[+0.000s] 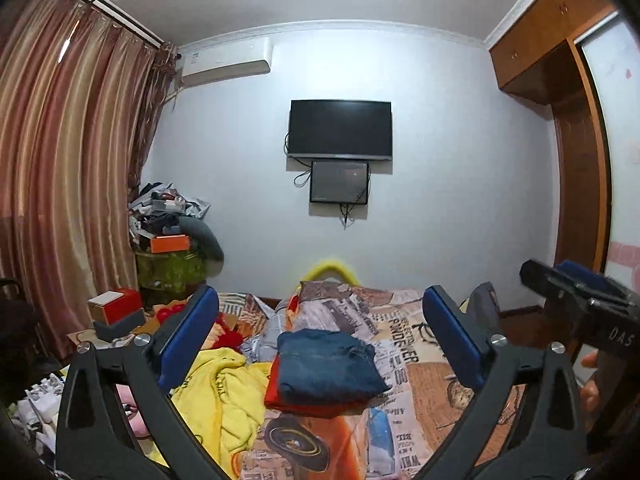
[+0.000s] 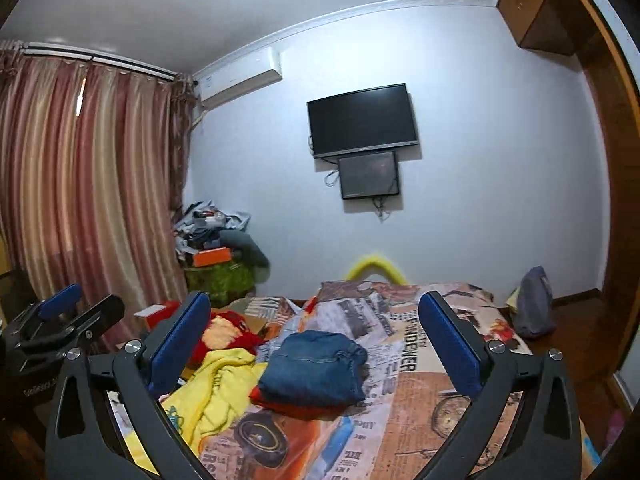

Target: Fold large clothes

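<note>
Both grippers, left gripper (image 1: 320, 340) and right gripper (image 2: 316, 340), gape wide and empty, level, facing the folded jeans (image 1: 326, 364) ahead; the unfolded yellow garment (image 1: 224, 396) lies left of the jeans, nearer the left gripper.

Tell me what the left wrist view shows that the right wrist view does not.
Only the left wrist view shows the right gripper with a hand beneath it.

Only the right wrist view shows the left gripper at its left edge.

Both share the folded blue jeans on a red garment, the crumpled yellow garment, the bed and the television. Both grippers are open and empty.
</note>
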Motion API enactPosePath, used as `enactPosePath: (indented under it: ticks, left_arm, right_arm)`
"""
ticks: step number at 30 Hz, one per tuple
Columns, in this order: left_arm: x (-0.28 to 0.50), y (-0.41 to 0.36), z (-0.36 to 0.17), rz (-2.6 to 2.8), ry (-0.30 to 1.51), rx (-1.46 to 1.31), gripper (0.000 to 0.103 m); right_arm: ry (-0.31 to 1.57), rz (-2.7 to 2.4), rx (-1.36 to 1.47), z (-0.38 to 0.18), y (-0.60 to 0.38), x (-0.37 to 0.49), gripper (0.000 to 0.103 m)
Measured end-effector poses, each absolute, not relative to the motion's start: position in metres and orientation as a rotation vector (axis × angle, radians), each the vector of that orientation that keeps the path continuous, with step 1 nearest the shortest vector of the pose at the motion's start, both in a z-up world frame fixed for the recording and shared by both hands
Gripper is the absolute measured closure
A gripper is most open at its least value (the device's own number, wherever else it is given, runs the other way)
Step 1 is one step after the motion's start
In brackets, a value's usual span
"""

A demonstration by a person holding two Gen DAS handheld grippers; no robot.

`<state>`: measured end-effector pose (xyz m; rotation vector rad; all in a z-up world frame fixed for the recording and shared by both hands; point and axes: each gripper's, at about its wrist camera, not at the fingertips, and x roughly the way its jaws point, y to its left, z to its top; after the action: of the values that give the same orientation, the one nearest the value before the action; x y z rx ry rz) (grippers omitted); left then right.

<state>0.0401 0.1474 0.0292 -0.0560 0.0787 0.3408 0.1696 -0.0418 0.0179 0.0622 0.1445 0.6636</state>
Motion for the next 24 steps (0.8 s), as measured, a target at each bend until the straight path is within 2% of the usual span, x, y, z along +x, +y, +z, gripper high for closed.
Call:
enactPosePath:
  ticks: [24]
  left_arm:
    - [0.044,0.143,0.009,0.366,0.139,-0.077,0.001]
  right_arm:
    - [0.187,0.655,0.007,0.004,-0.045,0.162,0.0]
